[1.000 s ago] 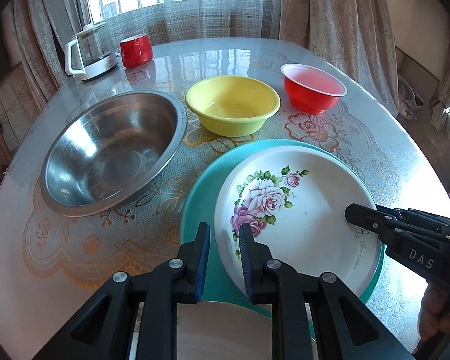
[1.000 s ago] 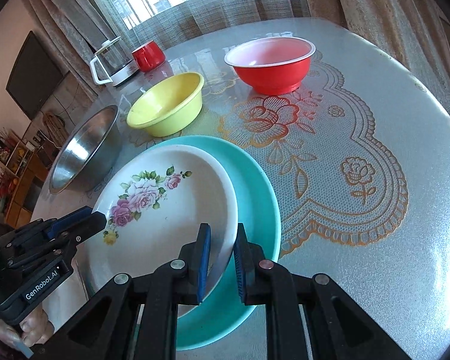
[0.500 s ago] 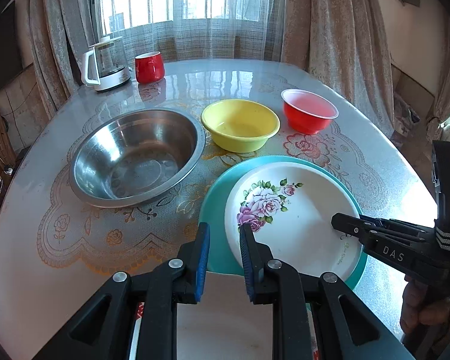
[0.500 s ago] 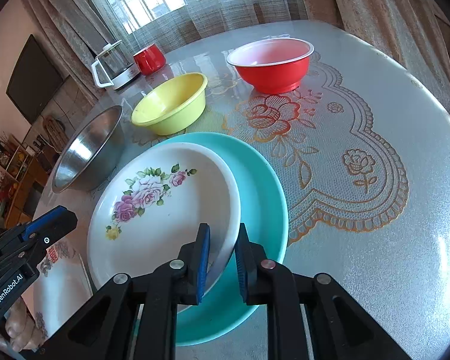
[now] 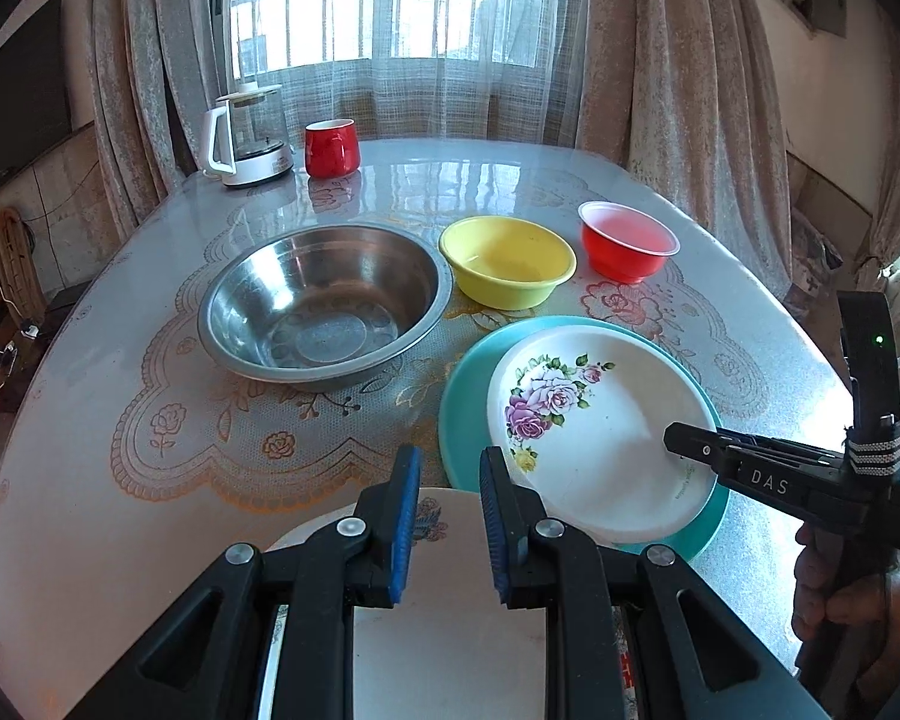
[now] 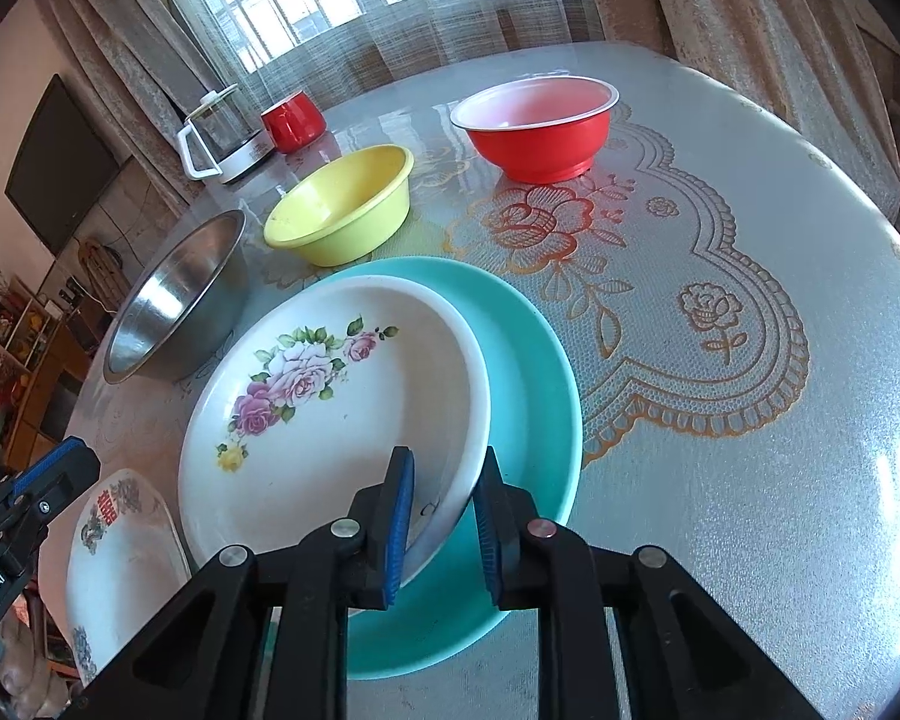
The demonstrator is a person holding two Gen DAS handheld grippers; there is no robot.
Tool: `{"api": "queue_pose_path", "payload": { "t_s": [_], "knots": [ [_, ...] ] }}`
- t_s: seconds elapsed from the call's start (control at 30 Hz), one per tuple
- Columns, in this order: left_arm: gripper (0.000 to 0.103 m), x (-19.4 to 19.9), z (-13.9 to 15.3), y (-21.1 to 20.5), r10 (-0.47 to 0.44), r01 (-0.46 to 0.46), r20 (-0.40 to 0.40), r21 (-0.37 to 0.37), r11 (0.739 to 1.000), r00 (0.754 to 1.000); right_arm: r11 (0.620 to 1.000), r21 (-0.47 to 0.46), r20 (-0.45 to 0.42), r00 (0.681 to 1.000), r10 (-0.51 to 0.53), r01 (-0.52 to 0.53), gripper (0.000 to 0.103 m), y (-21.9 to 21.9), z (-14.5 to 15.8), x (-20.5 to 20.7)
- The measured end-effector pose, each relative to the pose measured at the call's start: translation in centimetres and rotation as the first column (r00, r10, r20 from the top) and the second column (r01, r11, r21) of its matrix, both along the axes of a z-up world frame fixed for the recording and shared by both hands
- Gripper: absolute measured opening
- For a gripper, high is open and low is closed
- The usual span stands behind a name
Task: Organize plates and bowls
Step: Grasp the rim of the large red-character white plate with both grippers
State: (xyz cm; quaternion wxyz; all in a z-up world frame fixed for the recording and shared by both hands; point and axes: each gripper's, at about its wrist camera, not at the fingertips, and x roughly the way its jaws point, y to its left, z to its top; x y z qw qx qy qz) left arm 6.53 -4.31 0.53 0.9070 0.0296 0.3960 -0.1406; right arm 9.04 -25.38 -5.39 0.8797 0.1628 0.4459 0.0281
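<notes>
Straddles the near rim of the flowered plate (image 6: 330,408), stacked on the teal plate (image 6: 534,372), with the right gripper (image 6: 444,516), jaws just been opening, not pinching; holds the left gripper (image 5: 450,516), narrow and empty, farther off beside the teal plate's near-left edge.

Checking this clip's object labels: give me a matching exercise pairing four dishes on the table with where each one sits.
Things:
1. floral white plate
2. steel bowl
3. yellow bowl
4. red mug

Places:
A. beside the glass kettle at the window end
B. between the steel bowl and the red bowl
C. stacked on the teal plate
D. leftmost of the three bowls in the left wrist view

Pairs: 1-C, 2-D, 3-B, 4-A
</notes>
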Motion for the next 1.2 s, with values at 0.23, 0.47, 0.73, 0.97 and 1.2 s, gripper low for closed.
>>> {"api": "queue_pose_path", "payload": {
  "t_s": [0.23, 0.47, 0.73, 0.97, 1.2],
  "knots": [
    [0.022, -1.4, 0.6, 1.4, 0.027, -0.027, 0.036, 0.001, 1.0, 0.999, 1.0, 0.004, 0.002, 1.0, -0.006, 0.006, 0.026, 0.3, 0.0, -0.3],
    [0.023, -2.6, 1.4, 2.8, 0.053, -0.053, 0.08, 0.0, 0.999, 0.995, 1.0, 0.007, 0.003, 1.0, -0.015, 0.015, 0.027, 0.4, 0.1, -0.5],
    [0.025, -3.2, 1.4, 4.0, 0.066, -0.066, 0.089, 0.001, 0.998, 0.994, 0.999, 0.011, 0.002, 0.999, -0.041, 0.041, 0.029, 0.3, 0.2, -0.8],
    [0.026, -3.0, 0.2, 6.4, 0.112, -0.112, 0.046, -0.007, 0.994, 0.993, 0.997, -0.004, 0.033, 0.996, -0.078, 0.078, 0.03, -0.2, 1.2, -1.9],
    [0.028, -2.8, -1.3, 10.6, 0.191, -0.191, 0.003, -0.027, 0.981, 0.982, 0.998, 0.011, 0.087, 0.994, -0.07, 0.069, 0.031, -0.1, 3.0, -3.5]
  ]
}}
